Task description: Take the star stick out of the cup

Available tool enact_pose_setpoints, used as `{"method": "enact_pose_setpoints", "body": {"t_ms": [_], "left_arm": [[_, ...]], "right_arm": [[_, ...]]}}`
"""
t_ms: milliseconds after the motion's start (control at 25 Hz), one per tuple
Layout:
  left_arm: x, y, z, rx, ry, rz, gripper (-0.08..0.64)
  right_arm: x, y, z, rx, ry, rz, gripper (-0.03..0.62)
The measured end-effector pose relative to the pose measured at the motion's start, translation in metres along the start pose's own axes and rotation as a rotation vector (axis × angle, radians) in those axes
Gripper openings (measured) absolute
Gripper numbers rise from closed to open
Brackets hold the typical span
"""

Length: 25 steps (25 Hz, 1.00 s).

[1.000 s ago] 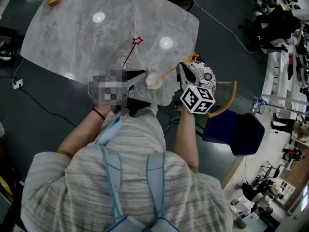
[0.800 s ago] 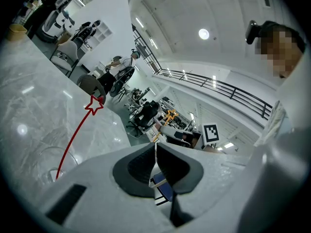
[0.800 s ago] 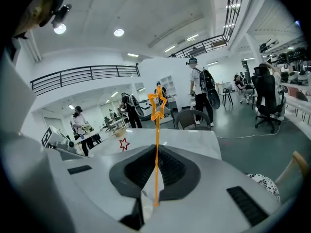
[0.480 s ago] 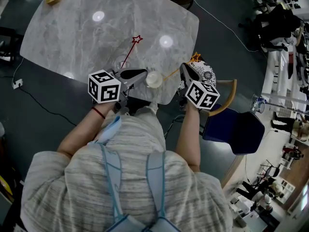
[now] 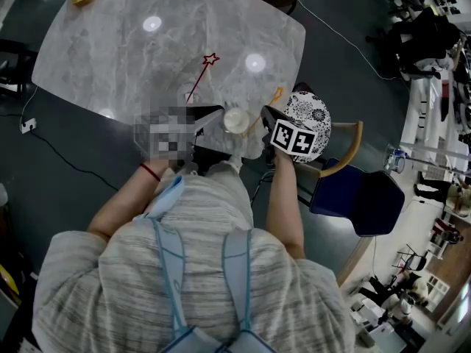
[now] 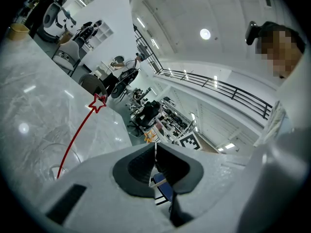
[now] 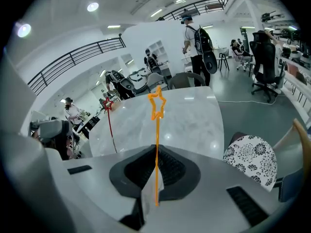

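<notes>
Both forearms are extended forward, side by side. The left gripper (image 5: 218,116) is closed on the rim of the cup (image 5: 235,120). The right gripper (image 5: 266,113) is clamped on the orange star stick (image 7: 156,125).

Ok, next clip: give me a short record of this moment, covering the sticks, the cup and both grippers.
right gripper: shut on orange stick, star end up past the jaws
left gripper: shut on cup at its rim
cup: white, at the table's near edge, between the grippers
orange stick, lower end: by the cup; cannot tell whether it is clear of it
red stick: leaning in a clear glass, untouched
table: grey marble
</notes>
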<state>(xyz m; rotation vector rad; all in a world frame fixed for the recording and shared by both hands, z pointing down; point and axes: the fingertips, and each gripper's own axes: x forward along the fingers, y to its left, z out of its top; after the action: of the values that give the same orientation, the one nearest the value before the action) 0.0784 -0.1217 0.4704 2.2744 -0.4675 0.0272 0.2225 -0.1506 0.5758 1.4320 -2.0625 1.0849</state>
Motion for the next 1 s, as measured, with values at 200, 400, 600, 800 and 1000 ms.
{"method": "enact_pose_setpoints", "body": {"t_ms": [200, 400, 600, 800, 1000], "left_arm": [[-0.001, 0.002, 0.0, -0.001, 0.0, 0.005, 0.023], [-0.001, 0.004, -0.003, -0.003, 0.002, 0.008, 0.023], [-0.002, 0.002, -0.002, -0.001, 0.002, 0.012, 0.023], [-0.003, 0.003, -0.002, -0.001, 0.001, 0.013, 0.023], [-0.005, 0.001, -0.004, 0.001, 0.003, 0.015, 0.023]], "right_arm": [[0.016, -0.008, -0.019, 0.052, 0.048, -0.007, 0.018], [0.033, -0.015, -0.038, 0.096, 0.083, -0.006, 0.018], [0.038, -0.017, -0.049, 0.118, 0.107, -0.015, 0.017], [0.045, -0.023, -0.054, 0.16, 0.095, -0.022, 0.017], [0.048, -0.026, -0.053, 0.184, 0.058, -0.034, 0.017]]}}
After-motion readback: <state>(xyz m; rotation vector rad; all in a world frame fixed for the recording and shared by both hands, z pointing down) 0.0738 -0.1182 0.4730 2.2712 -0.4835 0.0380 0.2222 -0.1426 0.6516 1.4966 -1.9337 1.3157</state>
